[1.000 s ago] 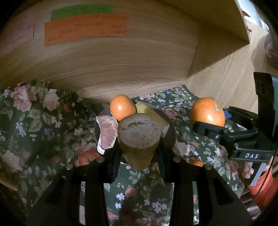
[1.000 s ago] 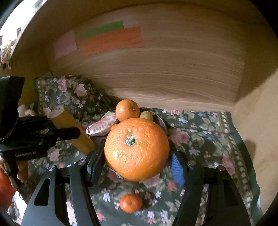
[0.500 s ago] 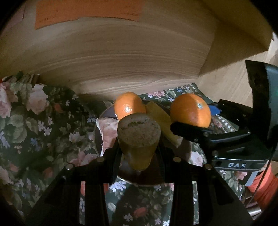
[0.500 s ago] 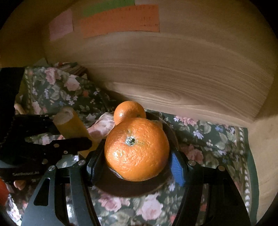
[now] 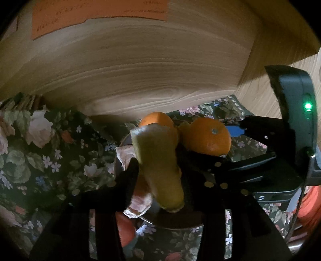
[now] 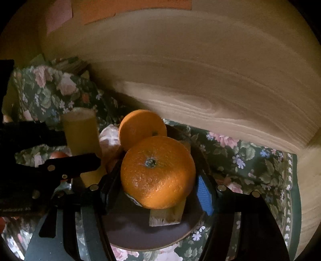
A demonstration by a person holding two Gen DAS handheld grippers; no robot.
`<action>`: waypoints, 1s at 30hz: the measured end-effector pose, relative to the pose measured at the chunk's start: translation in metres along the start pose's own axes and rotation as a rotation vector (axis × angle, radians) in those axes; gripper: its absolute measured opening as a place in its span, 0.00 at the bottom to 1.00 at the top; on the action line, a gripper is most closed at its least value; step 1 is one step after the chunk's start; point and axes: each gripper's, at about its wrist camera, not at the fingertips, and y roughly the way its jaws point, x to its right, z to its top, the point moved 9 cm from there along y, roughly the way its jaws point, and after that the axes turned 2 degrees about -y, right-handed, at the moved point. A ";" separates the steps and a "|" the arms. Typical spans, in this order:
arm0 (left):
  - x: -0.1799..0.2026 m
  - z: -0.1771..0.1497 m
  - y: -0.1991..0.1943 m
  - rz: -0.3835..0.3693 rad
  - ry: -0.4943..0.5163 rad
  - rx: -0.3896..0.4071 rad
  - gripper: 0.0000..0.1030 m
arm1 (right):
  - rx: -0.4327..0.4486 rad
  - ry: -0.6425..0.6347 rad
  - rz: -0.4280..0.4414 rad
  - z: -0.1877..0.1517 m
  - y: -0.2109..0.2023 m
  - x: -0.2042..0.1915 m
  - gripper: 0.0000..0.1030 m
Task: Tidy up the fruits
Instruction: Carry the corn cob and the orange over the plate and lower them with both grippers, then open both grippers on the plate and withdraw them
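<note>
Landmark: dark plate (image 6: 128, 232), sitting on the floral cloth (image 6: 250, 158) that is covering the table, close in front of the wooden back panel (image 6: 200, 70).

Right gripper (image 6: 158, 186): its jaws are grasping a large orange (image 6: 158, 172), stem end facing the camera, one black pad pressing on its left side; the blue pad (image 6: 203, 195) is sitting at its right side. The large orange is hanging over the plate's middle. Under it, on the plate, a yellow wedge-shaped fruit piece (image 6: 166, 216) is lying with its cut face toward the camera.

Left gripper (image 5: 158, 176): its jaws are opening, with a yellow banana piece (image 5: 158, 166) between them. The piece is tilting, cut end up and toward the back panel, lower end reaching down to the plate's left part. I cannot tell whether the pads are touching it.

Other items relative to the plate:
- a smaller orange (image 6: 140, 128) is sitting at its far edge, just behind the large orange;
- pale peeled citrus segments (image 5: 140, 200) are lying on its left side, beside the banana piece;
- a reddish fruit (image 5: 125, 228) is lying on the cloth just off its near-left rim.

An orange paper note (image 5: 96, 14) is sticking high on the back panel.
</note>
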 end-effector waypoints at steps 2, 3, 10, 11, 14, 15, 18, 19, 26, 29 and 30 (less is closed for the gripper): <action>-0.001 0.000 -0.002 0.005 -0.003 0.008 0.50 | -0.017 -0.003 0.004 -0.002 0.005 -0.001 0.61; -0.002 0.000 -0.003 0.009 -0.005 0.010 0.50 | -0.013 -0.006 0.002 -0.002 0.004 -0.002 0.61; -0.012 0.006 -0.023 0.041 -0.020 0.063 0.53 | -0.008 -0.008 -0.005 -0.002 -0.001 -0.002 0.62; -0.015 0.006 -0.029 0.046 -0.026 0.072 0.54 | 0.005 -0.010 -0.007 0.000 -0.005 -0.003 0.66; -0.026 0.003 -0.044 0.062 -0.042 0.087 0.55 | 0.055 -0.012 -0.026 0.006 -0.019 -0.003 0.73; -0.029 0.000 -0.047 0.065 -0.045 0.087 0.55 | 0.070 -0.012 -0.030 0.008 -0.024 -0.003 0.73; -0.038 -0.010 -0.056 0.080 -0.050 0.080 0.55 | 0.100 -0.010 -0.032 0.012 -0.039 -0.004 0.73; -0.040 -0.014 -0.057 0.083 -0.051 0.073 0.55 | 0.110 -0.010 -0.039 0.012 -0.044 -0.004 0.73; -0.050 -0.052 -0.054 0.093 -0.049 0.001 0.55 | 0.137 0.007 -0.050 -0.002 -0.063 -0.005 0.73; -0.053 -0.066 -0.048 0.086 -0.048 -0.031 0.55 | 0.145 0.031 -0.047 -0.015 -0.073 -0.006 0.73; -0.053 -0.070 -0.045 0.084 -0.048 -0.038 0.55 | 0.144 0.041 -0.044 -0.019 -0.075 -0.006 0.73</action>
